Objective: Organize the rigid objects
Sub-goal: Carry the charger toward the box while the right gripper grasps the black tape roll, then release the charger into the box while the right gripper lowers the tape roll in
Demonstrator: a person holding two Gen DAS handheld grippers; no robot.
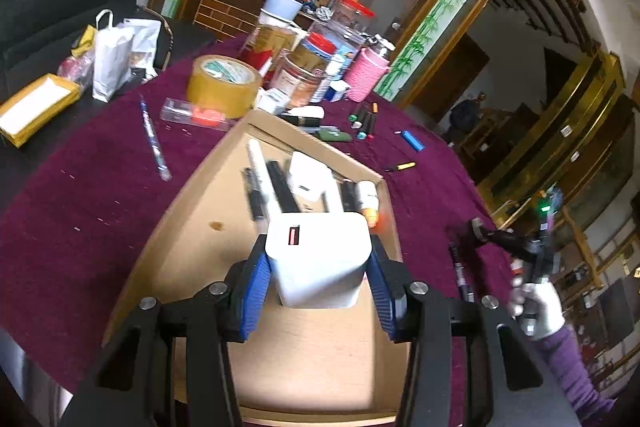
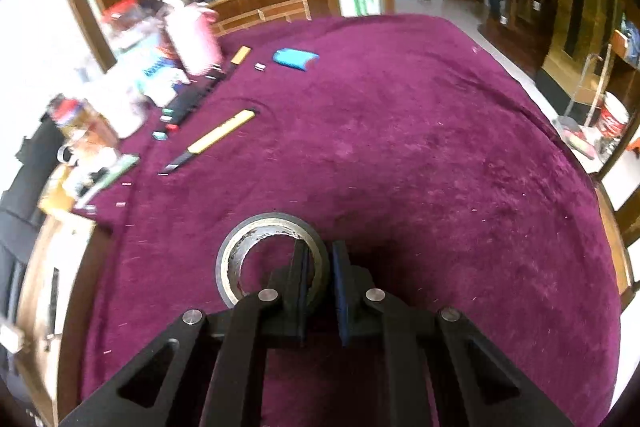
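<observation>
nearest the left lens: left gripper (image 1: 318, 267), ribbed blue pads (image 1: 256, 291) clamped on the two flanks of a smooth white charger block (image 1: 320, 259), rounded corners, one red port facing up, held tilted down over the shallow cardboard tray (image 1: 180, 211). inside the tray: several dark pens, two white pieces, count blurred. right gripper (image 2: 320, 279) pinched shut across the wall of one grey tape ring (image 2: 276, 227), one finger inside the hole, one outside, over the plush maroon cloth (image 2: 420, 147). one yellow-handled knife (image 2: 216, 139) and one blue block (image 2: 294, 59) lie well apart on the cloth.
</observation>
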